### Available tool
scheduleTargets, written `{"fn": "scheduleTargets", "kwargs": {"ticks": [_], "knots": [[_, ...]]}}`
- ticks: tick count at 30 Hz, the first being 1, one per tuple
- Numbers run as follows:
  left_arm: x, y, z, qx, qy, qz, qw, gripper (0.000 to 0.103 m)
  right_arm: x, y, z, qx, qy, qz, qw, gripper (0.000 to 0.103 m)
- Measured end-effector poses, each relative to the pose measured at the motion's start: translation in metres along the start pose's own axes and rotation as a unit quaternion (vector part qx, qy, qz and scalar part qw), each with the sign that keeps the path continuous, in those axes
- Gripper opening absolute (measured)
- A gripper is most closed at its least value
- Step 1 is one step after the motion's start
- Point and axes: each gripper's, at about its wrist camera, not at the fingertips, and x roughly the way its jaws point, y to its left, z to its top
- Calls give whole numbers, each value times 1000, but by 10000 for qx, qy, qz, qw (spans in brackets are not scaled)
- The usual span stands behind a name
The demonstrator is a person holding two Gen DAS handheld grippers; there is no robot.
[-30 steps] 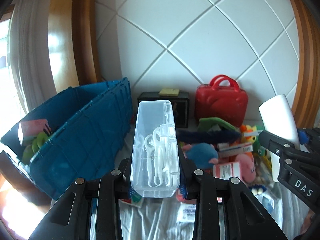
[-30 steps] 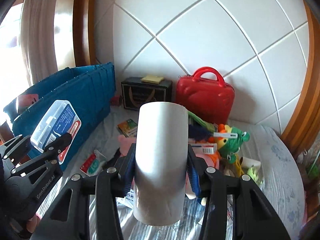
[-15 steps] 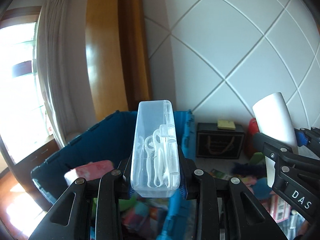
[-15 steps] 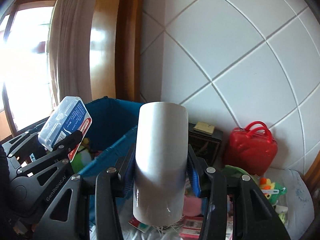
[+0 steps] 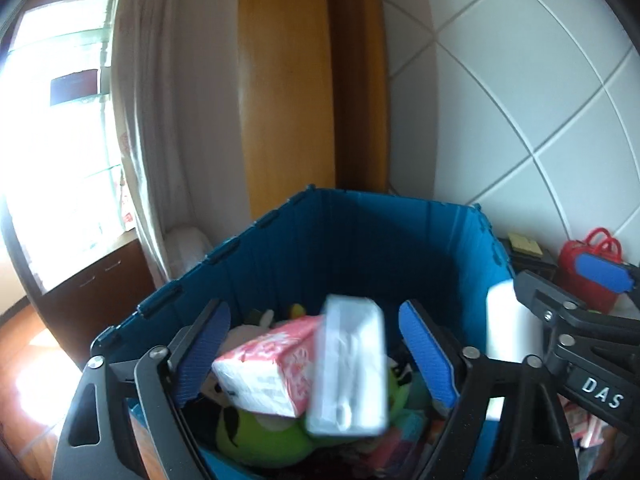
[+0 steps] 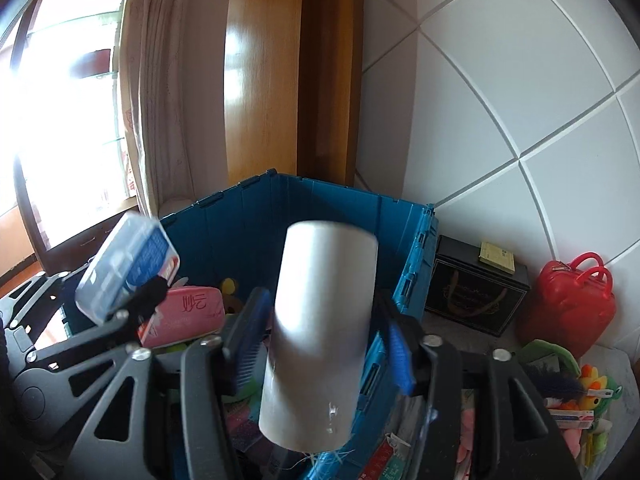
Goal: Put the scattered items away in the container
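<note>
My left gripper (image 5: 316, 356) is open over the blue crate (image 5: 360, 232). The clear plastic floss-pick box (image 5: 348, 364) is loose between its jaws, blurred and tilted, above the crate's contents. It also shows at the left of the right wrist view (image 6: 124, 268). My right gripper (image 6: 320, 348) is open too, with gaps between its pads and the white roll (image 6: 320, 332), which is tilted and blurred over the crate's right wall (image 6: 408, 264). The roll also shows in the left wrist view (image 5: 508, 324). A pink-and-white tissue pack (image 5: 268, 364) and a green plush (image 5: 264, 436) lie in the crate.
To the right of the crate stand a black box (image 6: 476, 292) and a red toy case (image 6: 568, 308). Plush toys and small packets (image 6: 580, 404) lie scattered on the bed at the lower right. A curtain and a wooden frame (image 6: 264, 80) stand behind the crate.
Both grippers have moved left over the crate. Both have opened. The floss-pick box and the white roll have come loose from the pads and tilt.
</note>
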Motion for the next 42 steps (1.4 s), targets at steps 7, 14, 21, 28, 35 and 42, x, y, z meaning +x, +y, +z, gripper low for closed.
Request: {"fn": "scheduleTargets", "kwargs": {"ticks": [7, 14, 21, 28, 35, 42], "knots": [[3, 13, -9, -83, 246, -228, 9994, 101, -2, 1, -2, 122, -1, -337, 9994, 101], [-7, 2, -19, 28, 358, -461, 9983, 102, -24, -12, -14, 321, 66, -542, 9980, 103], [-37, -18, -30, 90, 377, -613, 9974, 102, -59, -36, -37, 507, 44, -734, 9960, 103], [-92, -65, -46, 203, 289, -889, 9954, 102, -113, -81, -73, 703, 32, -991, 9926, 103], [-153, -122, -78, 125, 361, -1095, 9933, 102, -180, -148, -131, 892, 175, -1332, 9869, 103], [-216, -161, -108, 182, 501, -1101, 9925, 102, -238, -201, -190, 1064, 457, -1392, 9835, 103]]}}
